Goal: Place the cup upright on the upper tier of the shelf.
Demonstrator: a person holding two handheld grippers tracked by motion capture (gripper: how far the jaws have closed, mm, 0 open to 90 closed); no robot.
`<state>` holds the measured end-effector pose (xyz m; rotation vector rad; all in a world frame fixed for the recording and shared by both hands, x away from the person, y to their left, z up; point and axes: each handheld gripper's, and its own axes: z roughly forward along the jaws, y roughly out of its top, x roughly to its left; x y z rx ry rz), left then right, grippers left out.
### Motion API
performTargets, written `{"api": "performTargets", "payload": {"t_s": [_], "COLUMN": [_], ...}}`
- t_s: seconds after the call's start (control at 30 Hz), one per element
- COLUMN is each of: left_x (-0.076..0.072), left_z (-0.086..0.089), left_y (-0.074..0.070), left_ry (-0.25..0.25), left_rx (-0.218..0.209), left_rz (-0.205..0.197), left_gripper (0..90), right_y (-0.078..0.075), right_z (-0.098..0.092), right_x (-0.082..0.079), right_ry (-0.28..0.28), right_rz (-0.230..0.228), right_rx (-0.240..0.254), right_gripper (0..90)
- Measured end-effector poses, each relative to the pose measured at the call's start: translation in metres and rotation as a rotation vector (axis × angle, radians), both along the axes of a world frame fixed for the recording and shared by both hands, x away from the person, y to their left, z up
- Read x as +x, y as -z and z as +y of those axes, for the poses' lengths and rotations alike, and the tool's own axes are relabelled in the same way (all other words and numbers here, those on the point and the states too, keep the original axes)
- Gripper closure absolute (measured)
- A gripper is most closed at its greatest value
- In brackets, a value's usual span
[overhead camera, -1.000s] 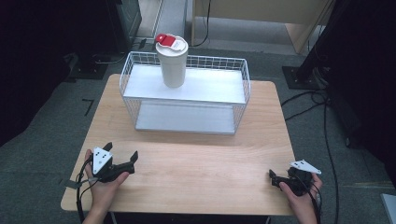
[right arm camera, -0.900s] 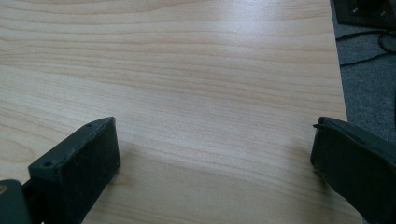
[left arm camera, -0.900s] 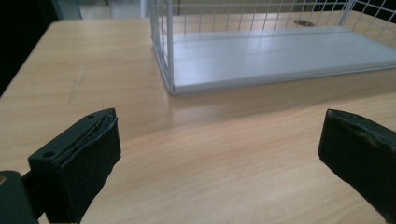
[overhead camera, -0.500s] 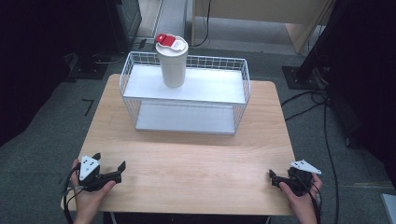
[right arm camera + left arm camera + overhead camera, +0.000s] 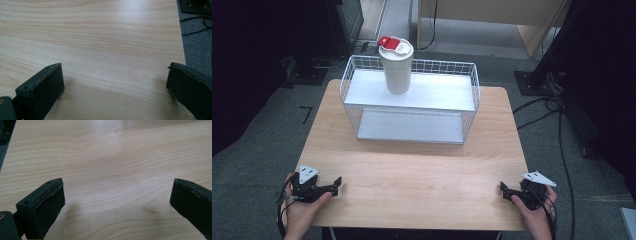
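Your table (image 5: 412, 175) is pale wood with a smooth, faintly sheened grain. At upper centre of the frame, the basket (image 5: 472, 100) is thin white wire around flat matt shelves. The cup (image 5: 396, 70) looks like matt cream plastic under a glossy red-and-white lid (image 5: 393, 45). Both grippers' pads (image 5: 47, 212) are matt black, slightly rough.

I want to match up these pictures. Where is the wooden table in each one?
High view: the wooden table sits in the middle, with grey floor around it.
Left gripper view: the wooden table spreads behind the black jaws; its edge cuts the top left corner.
Right gripper view: the wooden table spreads behind the jaws; its edge runs down the right side.
Shared landmark: the table's edge, with floor beyond it.
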<state>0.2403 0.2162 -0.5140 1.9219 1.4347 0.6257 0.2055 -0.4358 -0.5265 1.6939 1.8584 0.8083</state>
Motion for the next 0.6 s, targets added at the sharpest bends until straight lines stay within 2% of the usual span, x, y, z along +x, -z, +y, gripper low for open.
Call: {"api": "performTargets", "payload": {"t_s": [0.17, 0.23, 0.33, 0.6], "left_x": [0.0025, 0.0029, 0.0044, 0.0073], "left_z": [-0.0049, -0.0061, -0.006, -0.0072], "left_y": [0.0028, 0.0037, 0.0049, 0.0049], "left_ry": [0.009, 0.015, 0.037, 0.045], "left_rx": [0.053, 0.059, 0.043, 0.044], "left_rz": [0.038, 0.043, 0.066, 0.068], "left_gripper": [0.3, 0.3, 0.3, 0.2], "right_y": [0.0, 0.0, 0.0, 0.0001], "right_z": [0.0001, 0.0, 0.0, -0.0003], "right_x": [0.0, 0.0, 0.0, -0.0002], "right_ry": [0.001, 0.001, 0.0, 0.01], "right_rz": [0.0, 0.0, 0.0, -0.001], "right_rx": [0.0, 0.0, 0.001, -0.001], "right_gripper": [1.0, 1.0, 1.0, 1.0]}}
